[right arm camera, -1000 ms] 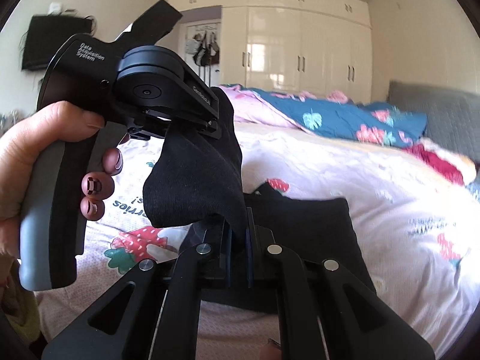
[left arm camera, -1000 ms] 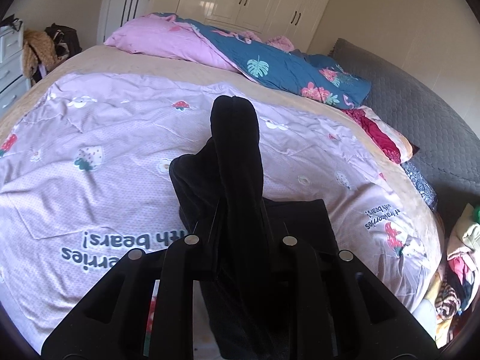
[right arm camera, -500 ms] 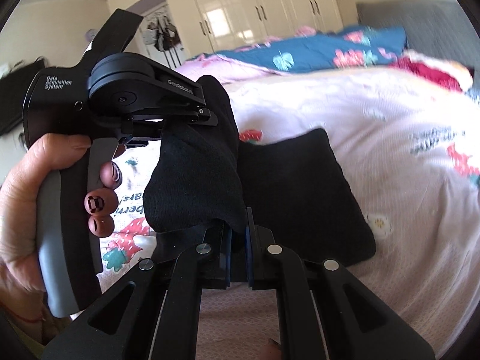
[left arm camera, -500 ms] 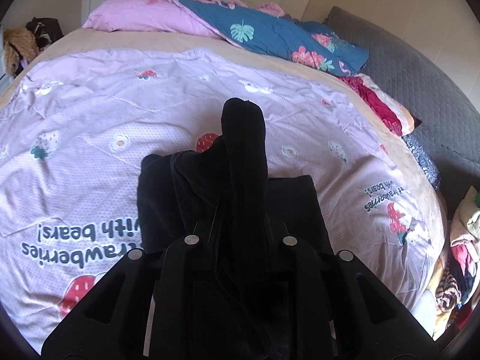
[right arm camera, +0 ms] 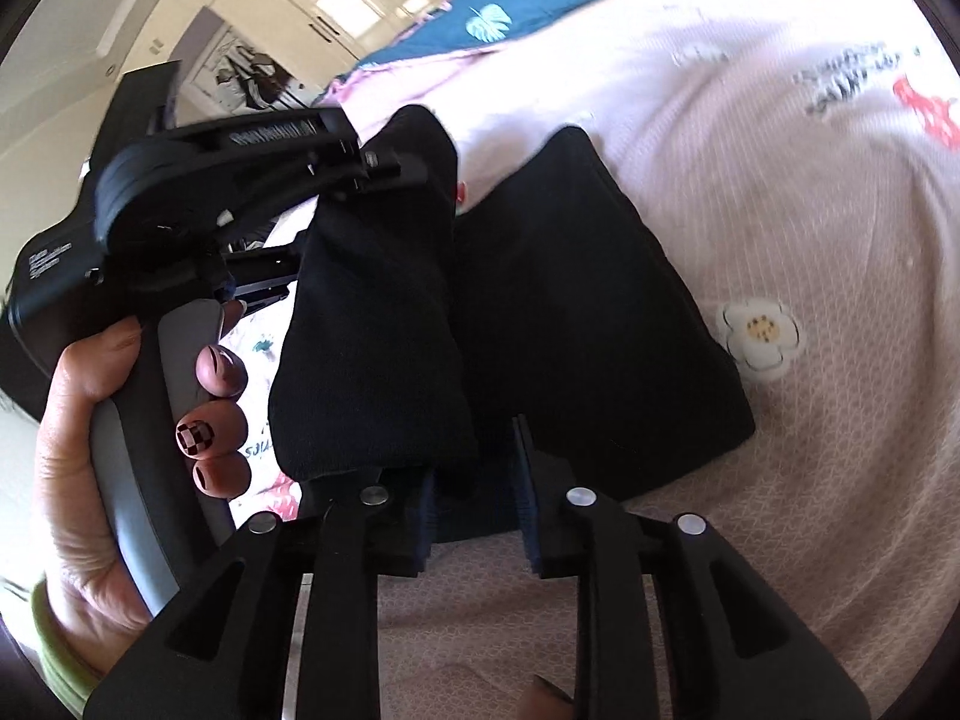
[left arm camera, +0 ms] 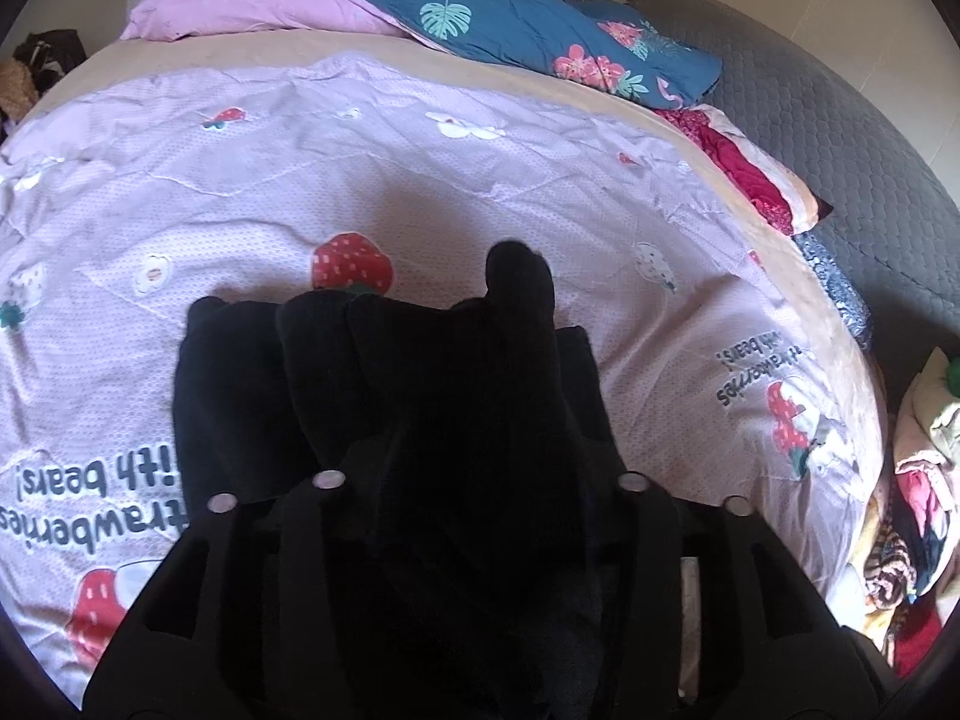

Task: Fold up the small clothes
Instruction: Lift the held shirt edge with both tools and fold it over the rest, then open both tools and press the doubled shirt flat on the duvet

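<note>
A black sock (left arm camera: 516,312) stands up between the fingers of my left gripper (left arm camera: 477,468). Its jaws are opening and stand well apart, the pads no longer pinching the sock. In the right wrist view the same sock (right arm camera: 372,330) hangs from the left gripper (right arm camera: 390,168), which a hand (right arm camera: 90,420) holds. My right gripper (right arm camera: 474,498) sits just below; its jaws are opening too. The sock's lower tip dangles in the gap between the blue pads (right arm camera: 528,480), not pressed. A folded black cloth (right arm camera: 576,300) lies flat on the bed under both grippers, showing to the sock's left (left arm camera: 222,396).
The lilac strawberry-print cover (left arm camera: 420,180) spreads over the bed. A pink pillow (left arm camera: 252,6) and a blue floral quilt (left arm camera: 528,30) lie at the far end. A grey padded surface (left arm camera: 840,150) runs along the right. A heap of mixed clothes (left arm camera: 918,510) sits at the bed's right corner.
Both grippers came down closer to the black cloth on the bed. The right gripper rolled and its shut jaws spread apart. The left jaws widened around the sock.
</note>
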`<state>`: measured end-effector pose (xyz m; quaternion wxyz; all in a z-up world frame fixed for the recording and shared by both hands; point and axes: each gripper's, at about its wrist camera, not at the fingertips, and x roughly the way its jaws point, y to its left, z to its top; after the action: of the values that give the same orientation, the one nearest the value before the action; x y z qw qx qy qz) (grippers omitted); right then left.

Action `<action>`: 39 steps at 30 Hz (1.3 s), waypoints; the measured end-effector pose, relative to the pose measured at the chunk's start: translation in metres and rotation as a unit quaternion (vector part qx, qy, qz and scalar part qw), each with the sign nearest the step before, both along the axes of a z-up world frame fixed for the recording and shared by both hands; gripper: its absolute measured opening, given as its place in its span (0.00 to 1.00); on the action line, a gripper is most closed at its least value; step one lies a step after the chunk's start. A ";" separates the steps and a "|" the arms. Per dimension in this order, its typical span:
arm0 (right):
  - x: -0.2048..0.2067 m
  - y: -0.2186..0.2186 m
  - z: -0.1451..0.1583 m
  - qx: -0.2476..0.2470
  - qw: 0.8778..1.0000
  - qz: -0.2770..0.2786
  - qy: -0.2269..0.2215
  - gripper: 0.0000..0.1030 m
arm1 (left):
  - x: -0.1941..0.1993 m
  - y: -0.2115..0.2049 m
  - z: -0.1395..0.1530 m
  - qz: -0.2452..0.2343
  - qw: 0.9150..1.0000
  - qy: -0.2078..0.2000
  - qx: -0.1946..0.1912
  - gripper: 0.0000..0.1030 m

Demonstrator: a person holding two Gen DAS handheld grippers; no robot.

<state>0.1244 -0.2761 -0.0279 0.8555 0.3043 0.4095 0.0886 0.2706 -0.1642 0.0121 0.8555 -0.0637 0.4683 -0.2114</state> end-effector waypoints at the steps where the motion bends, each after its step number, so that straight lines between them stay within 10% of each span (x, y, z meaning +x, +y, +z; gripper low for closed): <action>1: 0.001 -0.002 -0.002 0.008 1.000 -0.001 0.006 0.26 | 0.000 -0.002 0.000 -0.003 1.000 0.001 -0.005 0.53; 11: -0.001 -0.014 0.003 0.044 0.999 -0.003 0.017 0.62 | -0.024 0.031 0.027 0.023 0.998 -0.060 -0.009 0.70; 18: -0.011 -0.037 0.059 -0.021 0.996 -0.031 -0.085 0.85 | -0.052 0.081 -0.004 0.047 0.996 -0.064 0.047 0.72; 30: 0.061 -0.079 0.018 0.114 0.992 -0.005 0.051 0.77 | -0.075 0.090 -0.033 0.019 0.997 -0.069 0.036 0.72; 39: 0.074 -0.067 0.017 0.079 0.994 0.016 0.068 0.67 | -0.074 0.087 -0.031 0.008 0.997 -0.072 0.025 0.72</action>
<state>0.1981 -0.3432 -0.0107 0.7975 0.3695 0.4630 0.1140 0.1963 -0.0775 -0.0190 0.8900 -0.0302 0.4101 -0.1969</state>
